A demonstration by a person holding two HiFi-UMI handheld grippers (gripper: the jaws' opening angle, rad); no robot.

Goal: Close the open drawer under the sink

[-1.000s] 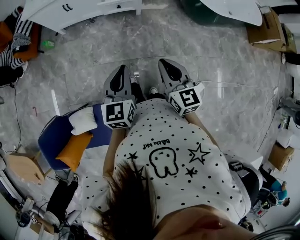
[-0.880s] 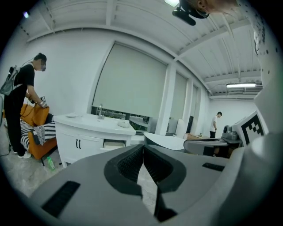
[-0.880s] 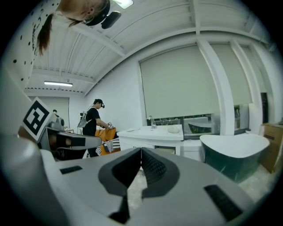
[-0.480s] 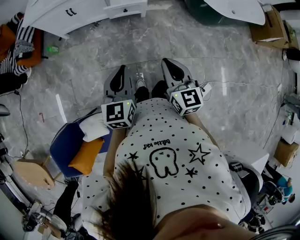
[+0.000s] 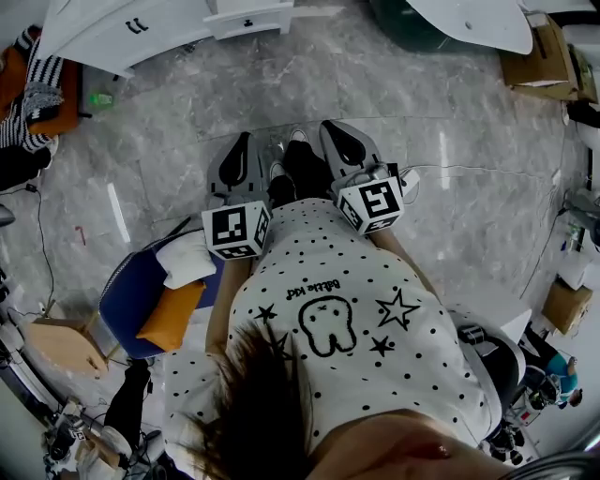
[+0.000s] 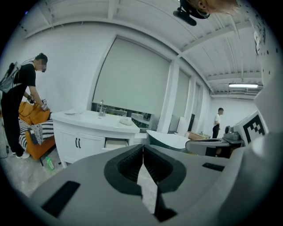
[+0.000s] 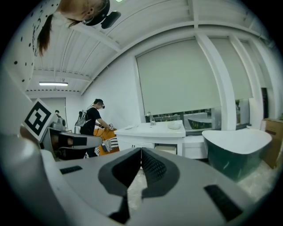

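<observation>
The white sink cabinet (image 5: 141, 33) stands across the marble floor at the top left of the head view, with its drawer (image 5: 248, 19) pulled out. In the left gripper view the open drawer (image 6: 116, 142) shows right of the cabinet's two doors. It also shows in the right gripper view, where the drawer (image 7: 166, 150) sits under the counter. My left gripper (image 5: 242, 141) and right gripper (image 5: 333, 129) are held side by side in front of the body, pointing toward the cabinet and well short of it. Both are shut with nothing between the pads.
A dark green bathtub (image 5: 422, 19) stands right of the cabinet. A blue chair with an orange cushion (image 5: 141, 291) is at my left. A person in black (image 6: 17, 101) bends over an orange seat left of the cabinet. Cardboard boxes (image 5: 539, 61) sit at the right.
The cabinet and its drawer have come further into the head view as I walk toward them. Both grippers have travelled forward with me and stayed shut.
</observation>
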